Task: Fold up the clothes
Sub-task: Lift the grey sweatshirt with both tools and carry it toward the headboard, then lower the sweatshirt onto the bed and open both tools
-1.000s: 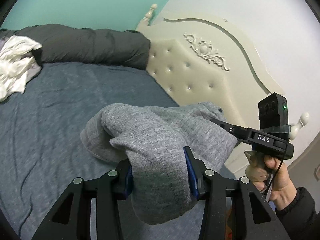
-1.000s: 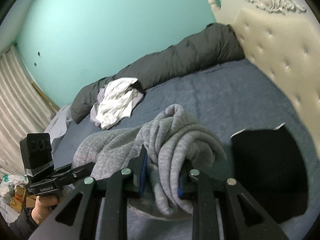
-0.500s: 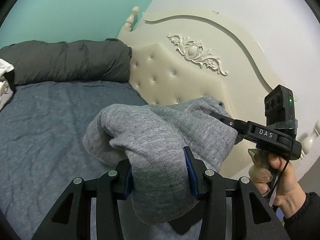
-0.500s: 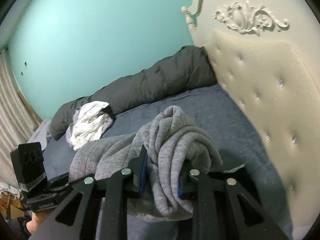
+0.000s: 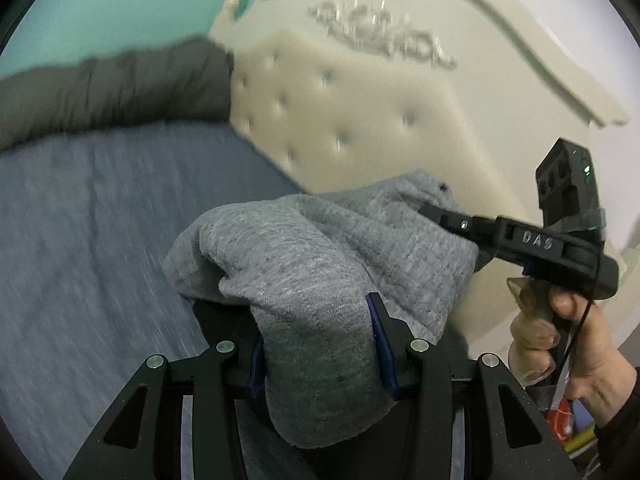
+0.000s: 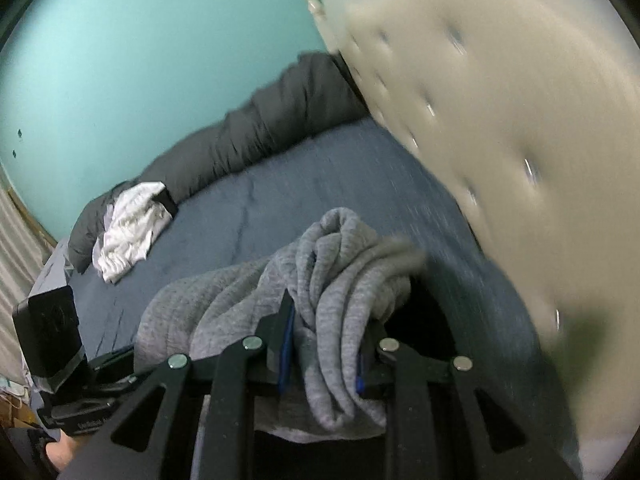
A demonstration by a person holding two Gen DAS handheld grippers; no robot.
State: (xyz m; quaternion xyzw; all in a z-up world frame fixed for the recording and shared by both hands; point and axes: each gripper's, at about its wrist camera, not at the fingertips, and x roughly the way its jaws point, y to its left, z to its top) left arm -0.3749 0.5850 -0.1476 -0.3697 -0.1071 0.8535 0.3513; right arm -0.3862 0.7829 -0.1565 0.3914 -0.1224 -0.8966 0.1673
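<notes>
Item: grey sweatshirt (image 5: 320, 272), which we held bunched above the blue bed (image 5: 100, 208), near its headboard edge. Our left gripper (image 5: 320, 344) pinched a thick fold; our right gripper (image 6: 320, 344) pinched a narrower twisted bundle, right hand (image 5: 560, 344) on its handle. Farther: white garment (image 6: 128, 228) at the bed's far edge, against the dark duvet roll (image 6: 260, 128). Beyond: tufted cream headboard (image 5: 360, 112), blurred.

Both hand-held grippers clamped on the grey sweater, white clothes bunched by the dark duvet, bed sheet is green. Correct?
Not quite: the bed sheet is blue, as the right wrist view shows; only the wall behind is green. The rest holds: left hand-held gripper and right hand-held gripper both grip the grey sweater, white clothes by the dark duvet.
</notes>
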